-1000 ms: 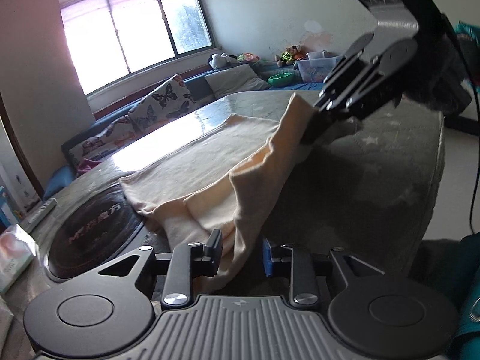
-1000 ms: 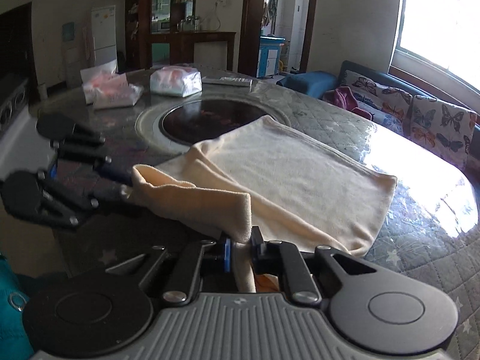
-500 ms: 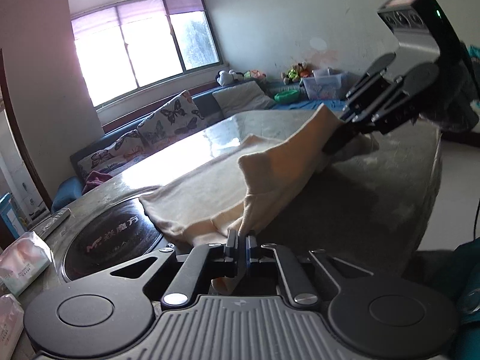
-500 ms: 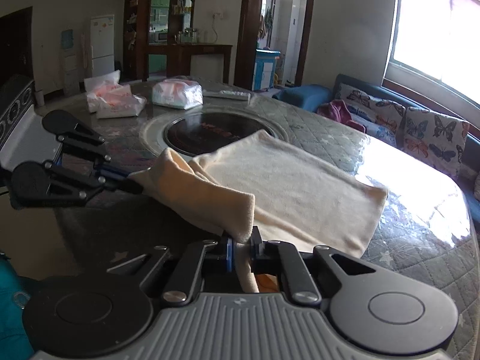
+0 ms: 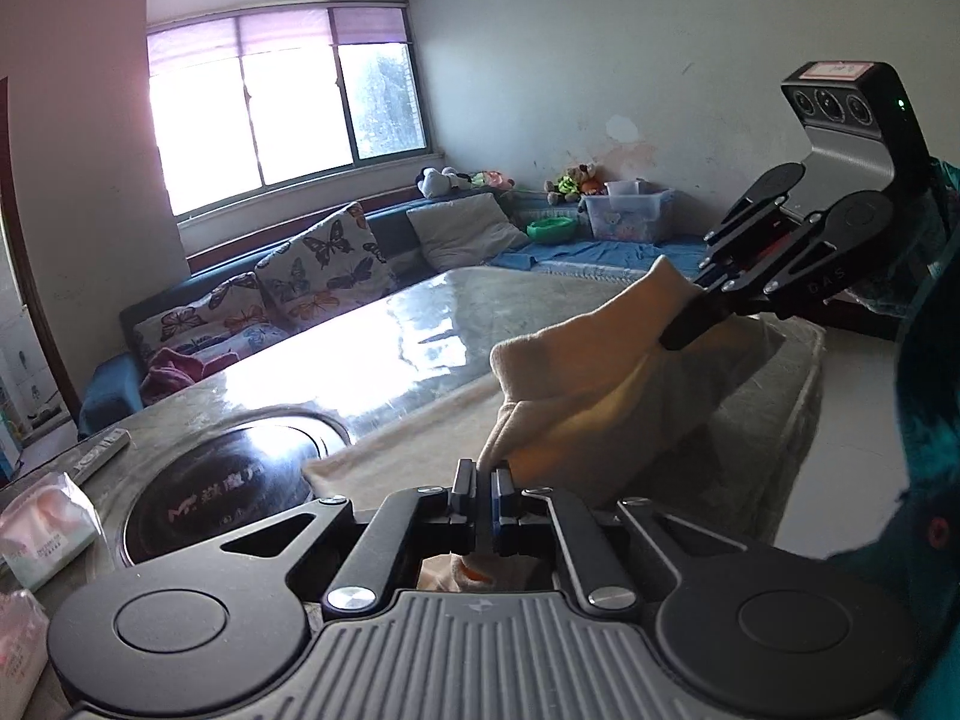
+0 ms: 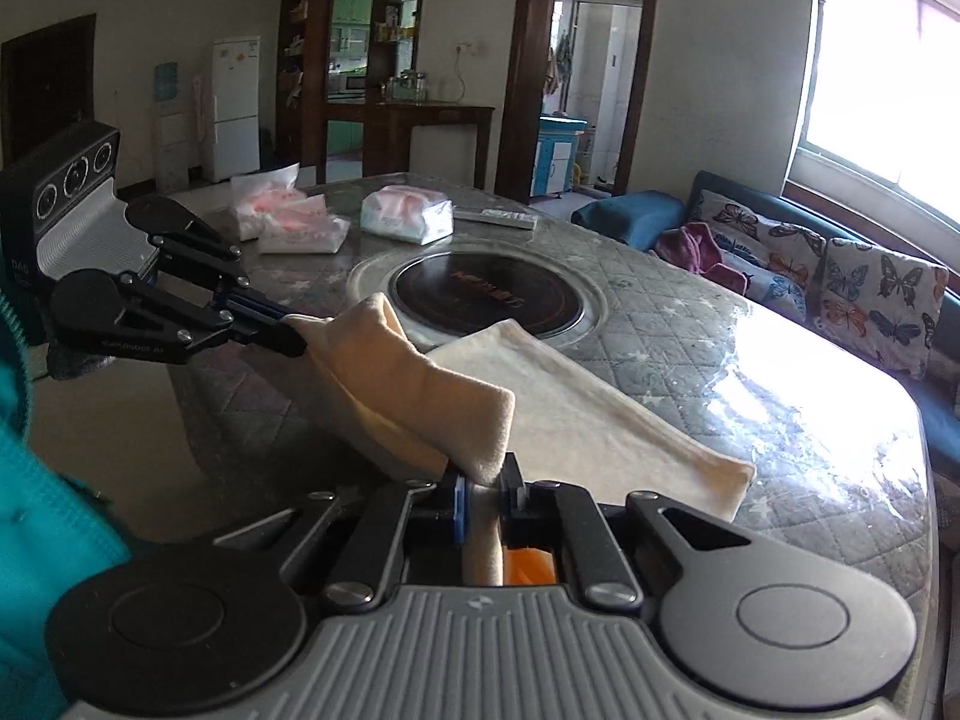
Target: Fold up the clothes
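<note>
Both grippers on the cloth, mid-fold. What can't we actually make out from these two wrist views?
- Clamped edge of the cream cloth: hidden between the fingers of the right gripper and the left gripper, in both views.
- Orange patch behind the right gripper's fingers: cut off by the gripper body; garment part unclear.
- Near side of the table: blocked by the gripper bodies.
- Print on the tissue packs: too small.

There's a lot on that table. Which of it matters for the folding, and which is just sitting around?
Part of the job:
- cream cloth, near edge lifted off the table
- left gripper, shut on one corner
- right gripper, shut on the other corner

Just lying about:
- tissue packs
- remote control
- round black cooktop
- butterfly cushions
</note>
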Available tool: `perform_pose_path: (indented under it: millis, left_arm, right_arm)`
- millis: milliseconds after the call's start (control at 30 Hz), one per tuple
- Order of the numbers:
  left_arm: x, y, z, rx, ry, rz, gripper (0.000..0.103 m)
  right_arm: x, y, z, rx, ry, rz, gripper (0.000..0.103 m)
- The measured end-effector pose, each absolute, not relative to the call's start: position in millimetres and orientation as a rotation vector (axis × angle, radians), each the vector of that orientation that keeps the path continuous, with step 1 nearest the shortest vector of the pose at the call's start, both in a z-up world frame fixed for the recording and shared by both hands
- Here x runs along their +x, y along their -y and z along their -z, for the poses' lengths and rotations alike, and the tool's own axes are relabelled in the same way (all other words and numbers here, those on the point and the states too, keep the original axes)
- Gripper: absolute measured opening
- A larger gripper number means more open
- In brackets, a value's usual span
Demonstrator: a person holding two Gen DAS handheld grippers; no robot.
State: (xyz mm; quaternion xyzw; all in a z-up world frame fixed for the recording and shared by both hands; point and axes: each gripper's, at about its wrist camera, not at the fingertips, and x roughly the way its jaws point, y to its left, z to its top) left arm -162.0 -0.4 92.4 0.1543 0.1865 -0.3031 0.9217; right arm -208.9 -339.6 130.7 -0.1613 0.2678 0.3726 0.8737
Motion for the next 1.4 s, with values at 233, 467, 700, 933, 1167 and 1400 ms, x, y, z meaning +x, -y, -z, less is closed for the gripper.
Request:
perform_pose_path:
  millis: [233,467,700,933,1167,1400]
  left_arm:
    - [-91.6,10.7,-100.2,0.333,-0.376,0.587,0.005]
    - [-19.3,25.5,-70.6,0.333,-0.477,0.519,0.005]
    - [30.6,33.9,-29.6,0.308,-0.580,0.435,0.009]
    - [38.7,25.0,-27.5,0.286,-0.606,0.329,0.018]
    - [13.1,29.1,-45.5,0.225,-0.604,0.307,0.017]
    - [-5.0,47.7,-39.4,0.214,-0.631,0.365,0.017]
  right_arm:
    - [-146.4,334.9,-140.6,-0.325,-0.566,-0.747,0.009]
    - [-74.2,327.6,-110.4,-0.286,-0.633,-0.671,0.009]
    - [-13.2,324.4,-59.8,-0.193,-0.711,-0.564,0.019]
    - [-21.1,352.7,-50.6,-0.113,-0.695,-0.460,0.021]
    - [-47.5,385.9,-46.5,-0.079,-0.715,-0.409,0.021]
    - [-49.2,395.9,-33.4,-0.020,-0.729,-0.350,0.023]
